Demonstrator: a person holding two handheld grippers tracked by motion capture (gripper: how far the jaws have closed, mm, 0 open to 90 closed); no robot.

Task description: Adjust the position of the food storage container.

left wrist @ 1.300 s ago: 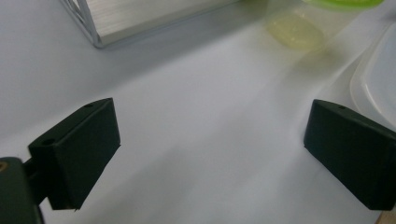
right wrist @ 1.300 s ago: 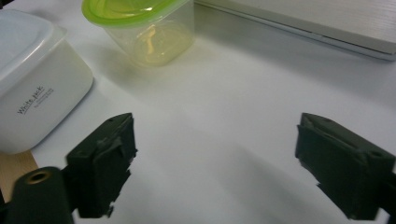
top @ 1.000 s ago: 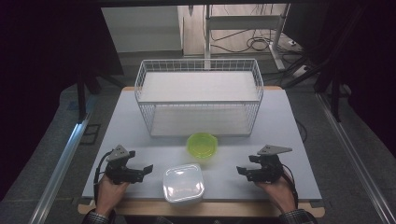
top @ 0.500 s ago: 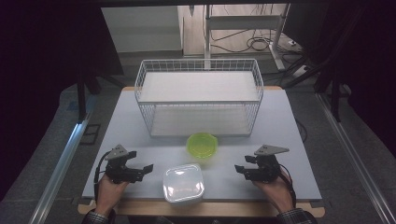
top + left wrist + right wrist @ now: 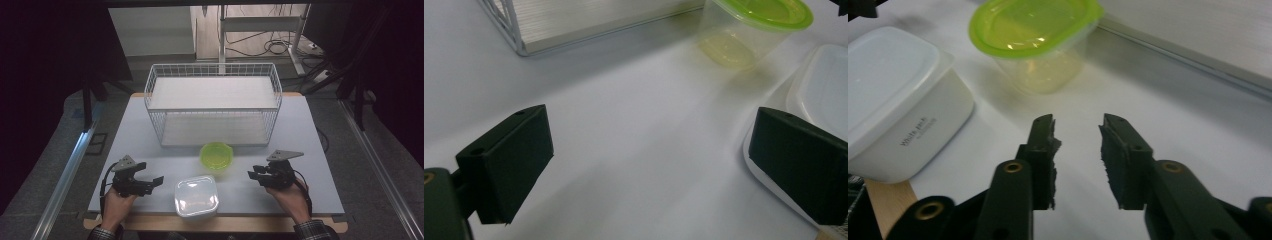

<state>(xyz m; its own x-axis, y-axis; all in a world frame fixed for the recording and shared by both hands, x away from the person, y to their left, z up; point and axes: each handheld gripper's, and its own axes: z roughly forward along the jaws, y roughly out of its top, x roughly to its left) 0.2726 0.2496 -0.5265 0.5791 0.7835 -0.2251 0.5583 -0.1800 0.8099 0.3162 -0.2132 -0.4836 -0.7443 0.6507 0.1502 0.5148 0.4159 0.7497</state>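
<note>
Two containers [image 5: 196, 196] between both grippers' jaws

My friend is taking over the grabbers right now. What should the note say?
Left gripper: jaws wide open, nothing between them, low over the table left of the white lidded box.
Right gripper: jaws have just been closing, a gap is left, nothing in it; it points toward the green-lidded tub.
Things: the box sits at the near edge, the tub just beyond it, both with lids on. The wire basket stands behind them with nothing in it.
Done: nothing gripped or put in the basket yet.
Left: probably grasping a container first.
</note>
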